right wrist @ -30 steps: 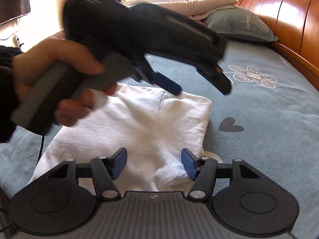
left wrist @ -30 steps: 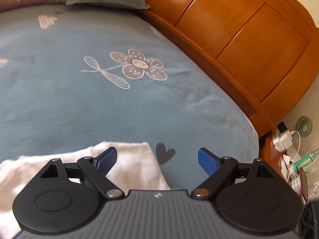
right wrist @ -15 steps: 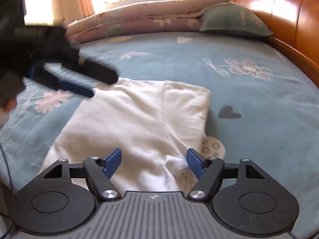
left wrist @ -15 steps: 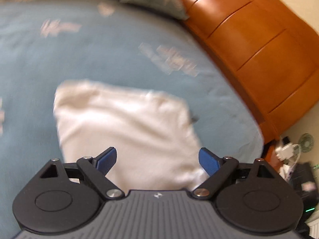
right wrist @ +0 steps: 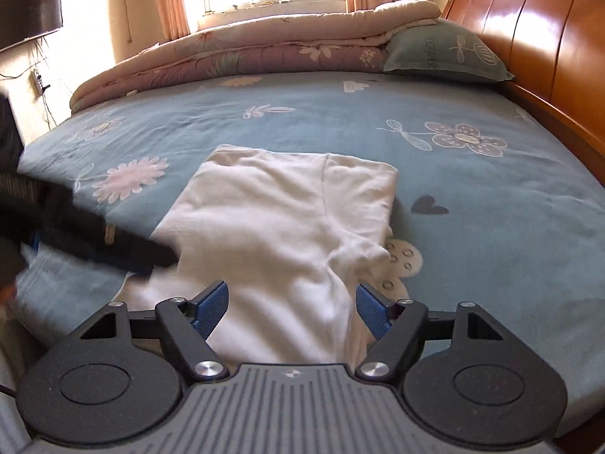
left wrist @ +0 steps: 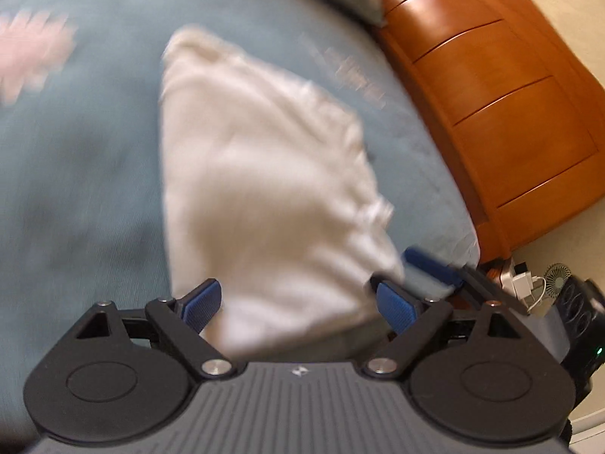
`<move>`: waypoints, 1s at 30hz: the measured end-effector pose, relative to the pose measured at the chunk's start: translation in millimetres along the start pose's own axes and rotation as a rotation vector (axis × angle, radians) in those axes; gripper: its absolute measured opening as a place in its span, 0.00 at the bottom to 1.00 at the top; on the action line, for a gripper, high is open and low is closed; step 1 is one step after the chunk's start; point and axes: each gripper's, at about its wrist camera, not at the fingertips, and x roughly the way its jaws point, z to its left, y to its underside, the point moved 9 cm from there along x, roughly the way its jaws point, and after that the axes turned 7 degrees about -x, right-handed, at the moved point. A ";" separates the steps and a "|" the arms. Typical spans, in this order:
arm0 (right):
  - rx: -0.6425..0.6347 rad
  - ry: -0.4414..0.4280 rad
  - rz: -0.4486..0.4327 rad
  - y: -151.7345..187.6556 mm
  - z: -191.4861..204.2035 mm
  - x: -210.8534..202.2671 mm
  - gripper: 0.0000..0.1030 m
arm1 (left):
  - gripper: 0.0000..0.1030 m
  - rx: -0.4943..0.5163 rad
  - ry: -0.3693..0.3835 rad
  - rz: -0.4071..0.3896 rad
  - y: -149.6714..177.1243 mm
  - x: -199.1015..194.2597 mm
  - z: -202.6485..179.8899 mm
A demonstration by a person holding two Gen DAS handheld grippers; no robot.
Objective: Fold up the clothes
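Note:
A white garment (right wrist: 280, 219), folded into a long strip, lies on the blue flowered bedsheet (right wrist: 491, 227). In the blurred left wrist view the garment (left wrist: 264, 174) stretches away from me. My left gripper (left wrist: 298, 304) is open and empty over the garment's near end. It also shows as a dark blurred shape in the right wrist view (right wrist: 113, 244), at the garment's left edge. My right gripper (right wrist: 293, 308) is open and empty, its jaws on either side of the garment's near end. One of its blue fingers (left wrist: 431, 263) shows in the left wrist view.
A wooden headboard (right wrist: 537, 38) runs along the right. A green pillow (right wrist: 442, 53) and a rolled quilt (right wrist: 245, 53) lie at the far side under a window. A bedside table with a small fan (left wrist: 557, 280) and chargers stands past the bed's corner.
My left gripper has swung left and down from above the garment to its left edge. My right gripper has moved a little nearer over the garment's near end. Both stay open.

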 end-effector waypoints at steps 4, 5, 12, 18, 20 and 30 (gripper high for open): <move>0.007 0.002 -0.025 -0.3 -2.0 -13.2 0.78 | 0.89 0.056 0.015 -0.069 -4.2 -22.8 -17.6; 0.009 -0.001 -0.031 -1.2 -1.6 -14.9 0.79 | 0.89 0.067 0.014 -0.075 -4.7 -24.2 -19.2; -0.008 -0.028 -0.076 -17.8 1.0 -12.6 0.84 | 0.89 0.086 -0.045 -0.127 -17.0 -31.2 -13.4; 0.043 -0.126 -0.092 -42.2 0.3 24.2 0.86 | 0.89 0.089 -0.081 -0.178 -38.9 -37.6 -5.8; 0.100 -0.131 -0.044 -32.6 -8.1 39.2 0.86 | 0.89 0.084 -0.089 -0.185 -44.0 -37.5 -1.8; 0.309 -0.169 -0.062 -14.1 -56.7 12.8 0.98 | 0.89 -0.043 -0.049 -0.272 -75.7 -39.4 35.5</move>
